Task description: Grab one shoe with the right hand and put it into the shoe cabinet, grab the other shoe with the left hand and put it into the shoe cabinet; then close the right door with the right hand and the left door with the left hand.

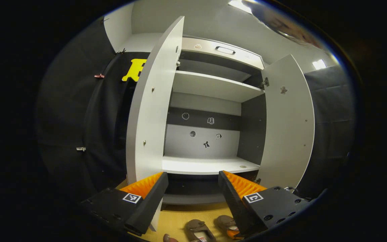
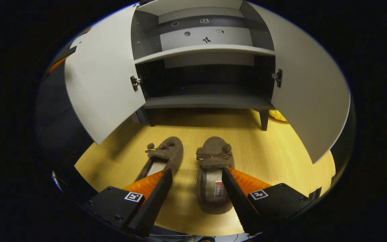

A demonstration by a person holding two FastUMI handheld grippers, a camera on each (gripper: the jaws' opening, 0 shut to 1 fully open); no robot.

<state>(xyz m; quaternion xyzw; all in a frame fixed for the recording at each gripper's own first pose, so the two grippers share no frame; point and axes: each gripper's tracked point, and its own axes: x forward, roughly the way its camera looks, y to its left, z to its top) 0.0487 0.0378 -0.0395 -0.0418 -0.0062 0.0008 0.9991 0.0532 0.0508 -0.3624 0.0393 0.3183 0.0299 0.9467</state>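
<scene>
Right gripper view: the shoe cabinet (image 2: 207, 101) is seen standing on a wooden floor (image 2: 274, 154), raised on short dark legs, with its left door (image 2: 102, 84) and right door (image 2: 307, 90) both swung wide open. A pale shelf (image 2: 203, 50) is shown above a dark lower compartment, in which nothing can be made out. Two brown slippers are laid side by side on the floor in front of the cabinet, toes toward it and apart from each other: the left shoe (image 2: 166, 153) and the right shoe (image 2: 213, 168). The right claw (image 2: 197, 176) is held released above them, its jaws spread; the right shoe is seen partly between them, and whether it is touched cannot be told. Left gripper view: the cabinet is faced from higher up, so that an upper shelf (image 1: 213, 87) and the pale shelf are presented between the open doors. The left claw (image 1: 193, 181) is likewise released and grasps nothing, with both slippers visible on the floor below it.
</scene>
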